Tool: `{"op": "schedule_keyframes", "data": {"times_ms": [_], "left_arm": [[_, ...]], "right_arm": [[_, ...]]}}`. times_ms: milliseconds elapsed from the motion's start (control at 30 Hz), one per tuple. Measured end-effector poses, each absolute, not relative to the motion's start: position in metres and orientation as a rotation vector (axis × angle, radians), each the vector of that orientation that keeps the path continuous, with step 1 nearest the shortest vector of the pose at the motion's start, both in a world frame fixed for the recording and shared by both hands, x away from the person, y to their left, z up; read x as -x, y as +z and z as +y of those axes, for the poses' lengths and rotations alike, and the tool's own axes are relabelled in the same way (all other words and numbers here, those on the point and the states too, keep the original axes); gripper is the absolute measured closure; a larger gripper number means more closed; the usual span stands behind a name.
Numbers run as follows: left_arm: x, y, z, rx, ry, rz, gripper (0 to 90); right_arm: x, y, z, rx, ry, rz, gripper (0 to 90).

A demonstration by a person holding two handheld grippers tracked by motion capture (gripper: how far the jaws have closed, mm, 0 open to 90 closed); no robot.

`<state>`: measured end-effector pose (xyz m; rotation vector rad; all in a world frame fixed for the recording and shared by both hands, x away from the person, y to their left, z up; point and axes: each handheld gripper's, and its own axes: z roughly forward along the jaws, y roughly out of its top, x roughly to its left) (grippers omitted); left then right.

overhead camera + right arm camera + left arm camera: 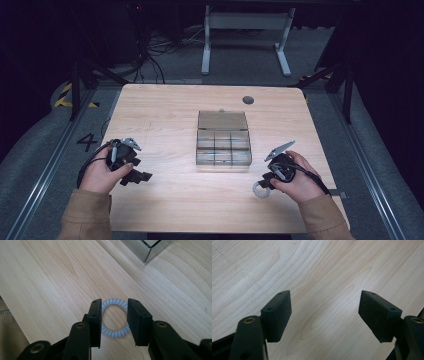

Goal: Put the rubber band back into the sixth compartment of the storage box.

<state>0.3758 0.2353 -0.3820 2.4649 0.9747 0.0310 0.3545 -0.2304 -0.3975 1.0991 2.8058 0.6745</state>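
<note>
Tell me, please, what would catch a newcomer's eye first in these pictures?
Probably the clear compartment box in the middle of the wooden table, its lid standing open at the back. Next, the pale spiral hair tie lying flat near the table's front right, with the right gripper straddling it, jaws partly open. The left gripper is wide open over bare wood at the front left.

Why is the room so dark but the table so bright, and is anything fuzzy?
High view: light falls on the wooden table while the floor behind stays dim, and the clear box looks soft and glinty. Right gripper view: the spiral hair tie is fairly sharp, the jaws nearest the camera blurrier. Left gripper view: even light, clear wood grain, no glare.
</note>
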Motion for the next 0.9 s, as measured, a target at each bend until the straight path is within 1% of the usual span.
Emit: {"op": "schedule_keyframes", "data": {"times_ms": [667,900], "left_arm": [[-0.376,-0.383,0.233,-2.479,0.019,0.965,27.2],[-0.376,-0.383,0.234,-2.477,0.019,0.969,26.7]], "right_arm": [[-0.363,-0.42,-0.231,-1.073,0.518,2.819,69.3],[-0.365,-0.423,-0.232,-1.057,0.478,2.822,71.7]]}}
